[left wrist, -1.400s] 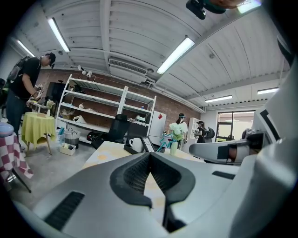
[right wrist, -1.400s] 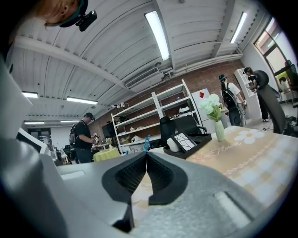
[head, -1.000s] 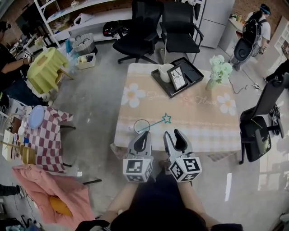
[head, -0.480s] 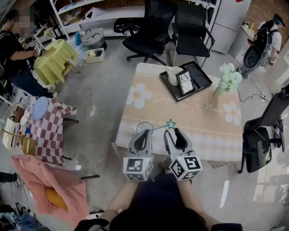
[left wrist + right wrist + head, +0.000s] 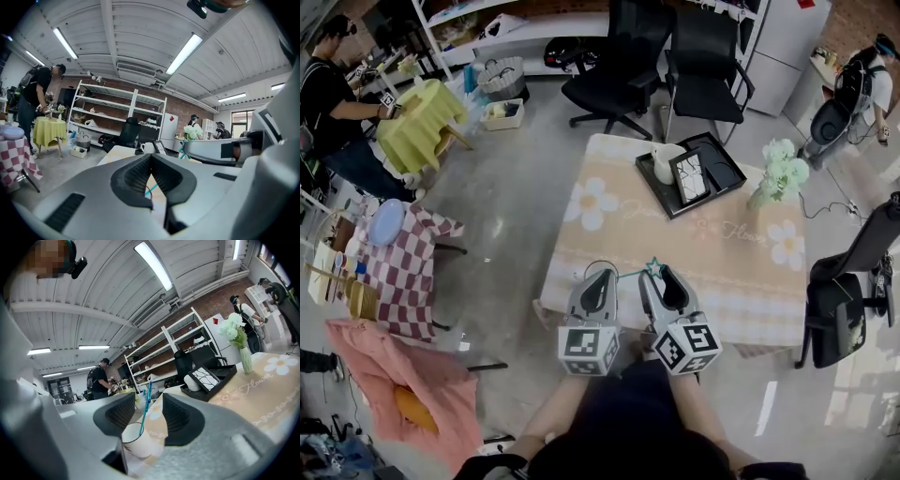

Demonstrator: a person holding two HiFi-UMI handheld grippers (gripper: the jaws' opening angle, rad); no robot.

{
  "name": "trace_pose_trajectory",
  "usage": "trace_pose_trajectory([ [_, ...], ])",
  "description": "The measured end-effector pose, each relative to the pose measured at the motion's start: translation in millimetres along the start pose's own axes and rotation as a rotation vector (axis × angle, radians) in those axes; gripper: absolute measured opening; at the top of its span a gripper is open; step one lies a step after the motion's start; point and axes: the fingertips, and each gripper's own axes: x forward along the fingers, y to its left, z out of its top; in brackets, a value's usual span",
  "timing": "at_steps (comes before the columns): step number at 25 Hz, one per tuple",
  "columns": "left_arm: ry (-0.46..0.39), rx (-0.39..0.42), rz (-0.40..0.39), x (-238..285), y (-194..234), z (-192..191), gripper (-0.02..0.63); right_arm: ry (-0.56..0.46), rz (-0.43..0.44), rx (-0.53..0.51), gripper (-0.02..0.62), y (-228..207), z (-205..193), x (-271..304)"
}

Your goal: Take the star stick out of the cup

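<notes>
right gripper's (image 5: 661,273) jaws, just opened wider, stand apart, cup (image 5: 136,439) and star stick (image 5: 146,404) between them (ungripped); left gripper's (image 5: 600,275) jaws are together.

The white cup (image 5: 137,440) is stood upright at the table (image 5: 722,253) edge. The teal star stick (image 5: 146,405) is leaned inside it.

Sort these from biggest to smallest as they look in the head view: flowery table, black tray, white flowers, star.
1. flowery table
2. black tray
3. white flowers
4. star, by far the smallest
</notes>
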Motion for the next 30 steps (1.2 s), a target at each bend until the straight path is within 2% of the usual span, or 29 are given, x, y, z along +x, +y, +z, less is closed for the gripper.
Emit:
trace_pose_trajectory([
  [6,0.003,0.010,0.008,1.3,2.5,1.5,0.009,-0.016,0.019,0.018,0.172,1.8,3.0,3.9],
  [24,0.002,0.010,0.039,-1.8,15.4,0.2,0.009,-0.035,0.005,0.011,0.033,0.3,7.4,8.0],
  [30,-0.001,0.005,0.042,0.2,14.8,0.4,0.009,-0.026,0.025,0.017,0.025,0.3,6.8,8.2],
])
